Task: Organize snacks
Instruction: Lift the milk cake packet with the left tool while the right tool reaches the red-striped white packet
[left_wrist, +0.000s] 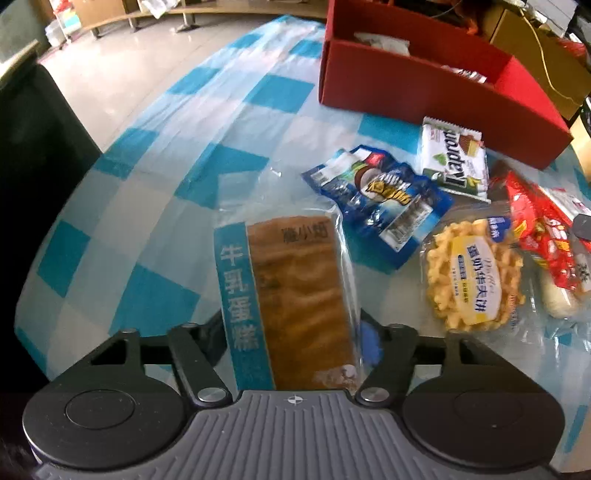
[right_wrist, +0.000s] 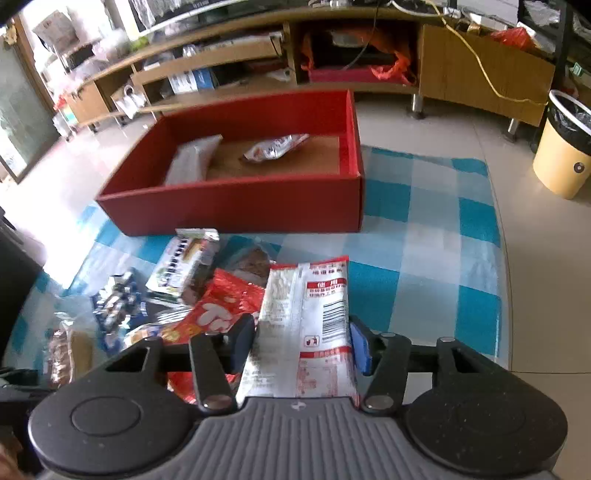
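Observation:
In the left wrist view a long milk cake packet (left_wrist: 295, 295), brown with a teal strip, lies lengthwise between the fingers of my left gripper (left_wrist: 293, 338), which is shut on its sides. Seen from the right wrist, my right gripper (right_wrist: 301, 343) is shut on a white packet with red print and a barcode (right_wrist: 306, 317). The red box (right_wrist: 236, 210) stands behind the snack pile and holds a pale packet (right_wrist: 192, 158) and a silvery red one (right_wrist: 275, 146). It sits at the upper right (left_wrist: 424, 96) in the left wrist view.
Loose on the blue checked cloth (left_wrist: 166, 184) lie a blue coconut packet (left_wrist: 376, 199), a green-white wafer packet (left_wrist: 452, 158), a waffle packet (left_wrist: 476, 273) and a red packet (left_wrist: 543, 236). A yellow bin (right_wrist: 565, 147) and a low wooden cabinet (right_wrist: 480, 62) stand beyond the table's rounded edge.

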